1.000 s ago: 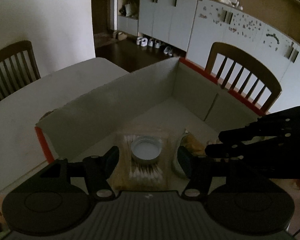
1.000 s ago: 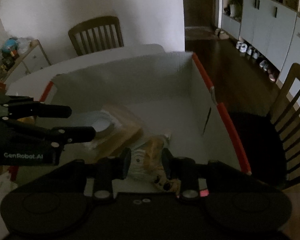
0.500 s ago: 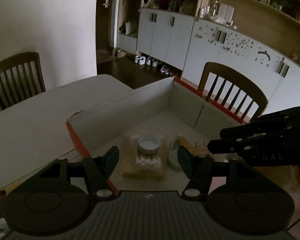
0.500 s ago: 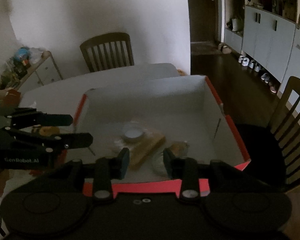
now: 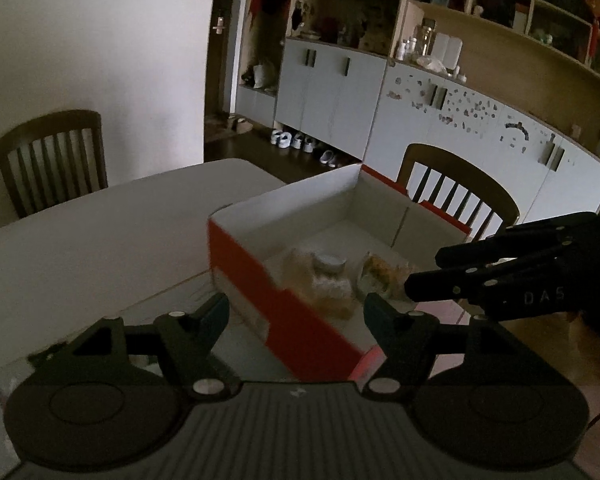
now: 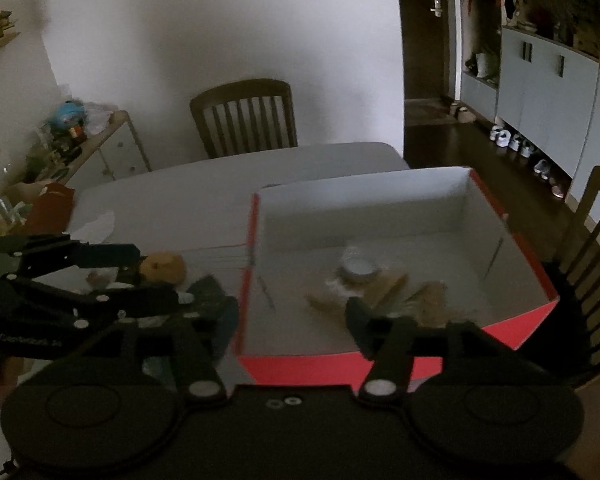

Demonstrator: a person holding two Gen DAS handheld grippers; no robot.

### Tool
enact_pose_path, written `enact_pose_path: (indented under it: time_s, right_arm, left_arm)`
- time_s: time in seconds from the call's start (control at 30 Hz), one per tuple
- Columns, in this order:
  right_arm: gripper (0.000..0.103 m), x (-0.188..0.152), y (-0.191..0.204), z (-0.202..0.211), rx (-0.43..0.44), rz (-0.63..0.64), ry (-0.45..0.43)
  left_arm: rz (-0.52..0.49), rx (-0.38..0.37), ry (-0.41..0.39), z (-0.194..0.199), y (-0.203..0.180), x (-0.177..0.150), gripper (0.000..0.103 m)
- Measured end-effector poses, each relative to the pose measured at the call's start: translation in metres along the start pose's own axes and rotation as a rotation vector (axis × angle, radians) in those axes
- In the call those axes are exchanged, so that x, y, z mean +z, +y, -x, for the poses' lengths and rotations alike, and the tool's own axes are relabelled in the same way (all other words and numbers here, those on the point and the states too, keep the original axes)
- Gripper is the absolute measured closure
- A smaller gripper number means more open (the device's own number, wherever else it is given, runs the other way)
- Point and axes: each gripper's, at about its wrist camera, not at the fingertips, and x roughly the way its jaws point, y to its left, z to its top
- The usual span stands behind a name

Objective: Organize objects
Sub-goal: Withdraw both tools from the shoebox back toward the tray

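A red box with white inside point(image 5: 260, 276) point(image 6: 432, 200) stands on the white table. In it lie a pack of cotton swabs with a round white lid point(image 5: 330, 264) point(image 6: 358, 268) and a crumpled snack bag point(image 5: 380, 274) point(image 6: 432, 296). My left gripper point(image 5: 296, 310) is open and empty, held above the box's near red wall. My right gripper point(image 6: 292, 316) is open and empty, above the box's near left corner. Each gripper shows in the other's view, the right one point(image 5: 500, 276) and the left one point(image 6: 100, 280).
A tan round object point(image 6: 164, 266) and small items lie on the table left of the box, under the left gripper. Wooden chairs point(image 6: 244, 116) point(image 5: 456, 192) stand around the table. A cluttered side cabinet point(image 6: 80, 148) is at the left. White cupboards point(image 5: 340, 92) line the far wall.
Both grippers have pulled back and up out of the box. The swab pack and the snack bag stay inside. The right gripper's jaws have opened wider.
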Motion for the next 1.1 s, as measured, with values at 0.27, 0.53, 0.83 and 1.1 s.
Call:
enact_pose_path:
  time_s: [0.27, 0.53, 0.83, 1.1]
  right_arm:
    - [0.028, -0.007, 0.043, -0.001, 0.012, 0.026, -0.019]
    - [0.025, -0.017, 0.078, -0.003, 0.036, 0.036, -0.004]
    - [0.019, -0.026, 0.107, -0.011, 0.041, 0.044, 0.016]
    - [0.019, -0.033, 0.129, -0.026, 0.058, 0.068, 0.049]
  left_arm:
    - [0.038, 0.019, -0.009, 0.035, 0.039, -0.029, 0.021]
    - [0.065, 0.049, 0.009, 0.059, 0.074, -0.06, 0.02]
    - [0.085, 0.07, 0.023, 0.078, 0.103, -0.09, 0.012]
    - [0.092, 0.093, 0.036, 0.081, 0.118, -0.117, 0.0]
